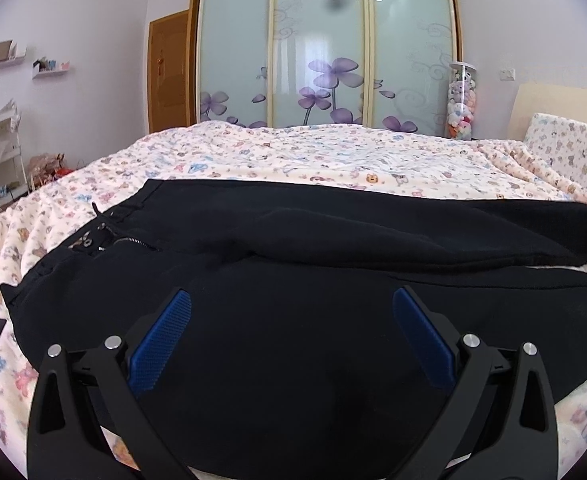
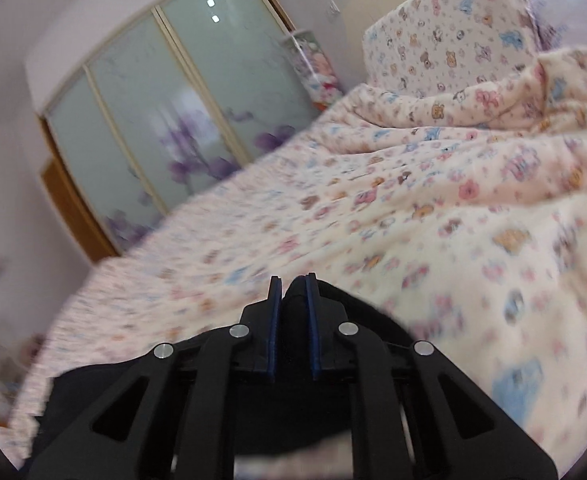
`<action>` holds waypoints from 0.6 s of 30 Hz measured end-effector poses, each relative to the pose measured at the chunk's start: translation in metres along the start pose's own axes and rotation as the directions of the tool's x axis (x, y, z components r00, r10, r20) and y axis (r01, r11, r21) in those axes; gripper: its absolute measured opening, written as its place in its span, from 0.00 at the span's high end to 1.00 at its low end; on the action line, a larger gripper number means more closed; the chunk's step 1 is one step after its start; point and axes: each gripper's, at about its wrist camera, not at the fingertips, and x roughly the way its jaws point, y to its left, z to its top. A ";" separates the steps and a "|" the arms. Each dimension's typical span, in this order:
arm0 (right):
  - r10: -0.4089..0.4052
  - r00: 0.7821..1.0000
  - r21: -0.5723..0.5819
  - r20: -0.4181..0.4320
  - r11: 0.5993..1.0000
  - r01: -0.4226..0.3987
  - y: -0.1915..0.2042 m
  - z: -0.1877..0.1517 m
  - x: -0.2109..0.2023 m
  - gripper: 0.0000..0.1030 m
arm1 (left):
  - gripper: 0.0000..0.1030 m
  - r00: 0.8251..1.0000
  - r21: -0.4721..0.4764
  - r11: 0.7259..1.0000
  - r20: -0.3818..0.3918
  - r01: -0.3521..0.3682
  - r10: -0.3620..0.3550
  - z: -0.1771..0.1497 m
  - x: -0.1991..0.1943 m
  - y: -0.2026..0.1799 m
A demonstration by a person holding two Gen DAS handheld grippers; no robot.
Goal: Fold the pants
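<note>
In the left wrist view, black pants [image 1: 293, 264] are seen spread across the bed [image 1: 293, 152], waistband and zipper toward 9 o'clock, legs running out to 3 o'clock. The far leg is laid as a raised fold over the near one. The left tongs [image 1: 291, 300] are held wide apart above the near leg, with nothing gripped between the blue pads [image 1: 161, 344]. A wardrobe [image 1: 321, 44] with flowered glass doors is seen at 12 o'clock.

The right wrist view is blurred and tilted, the wardrobe [image 2: 165, 120] thrown to 10 o'clock. Only a small part of the pants [image 2: 293, 320] is shown here, a bunch of black cloth pinched between the nearly closed right tongs [image 2: 292, 282]. A pillow [image 2: 445, 28] is seen at 1 o'clock.
</note>
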 end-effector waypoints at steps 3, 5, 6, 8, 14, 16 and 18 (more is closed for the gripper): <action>0.105 0.994 0.090 0.007 0.990 -0.105 -0.011 -0.026 -0.038 0.91 | 0.02 1.000 -0.034 0.999 0.003 0.001 -0.001 0.000 -0.001 0.007; 0.172 0.985 0.181 -0.004 0.969 -0.168 -0.020 -0.050 -0.057 0.92 | 0.02 1.000 -0.056 0.998 0.020 0.003 -0.002 0.000 -0.006 0.011; 0.192 0.981 0.214 -0.015 0.959 -0.185 -0.023 -0.060 -0.062 0.92 | 0.02 0.999 -0.068 0.998 0.033 0.009 -0.006 0.001 -0.010 0.014; 0.243 0.970 0.291 -0.028 0.930 -0.225 -0.030 -0.084 -0.073 0.92 | 0.02 0.997 -0.093 0.995 0.071 0.033 -0.026 0.007 -0.021 0.018; 0.263 0.965 0.343 -0.014 0.908 -0.242 -0.039 -0.116 -0.078 0.92 | 0.02 0.989 -0.097 0.984 0.009 0.149 -0.148 0.060 -0.008 0.011; 0.276 0.961 0.341 0.008 0.903 -0.262 -0.040 -0.118 -0.079 0.92 | 0.02 0.980 -0.113 0.976 -0.045 0.188 -0.194 0.085 0.013 0.002; 0.300 0.953 0.348 0.035 0.890 -0.293 -0.047 -0.118 -0.081 0.92 | 0.02 0.967 -0.118 0.968 -0.104 0.220 -0.232 0.105 0.036 -0.010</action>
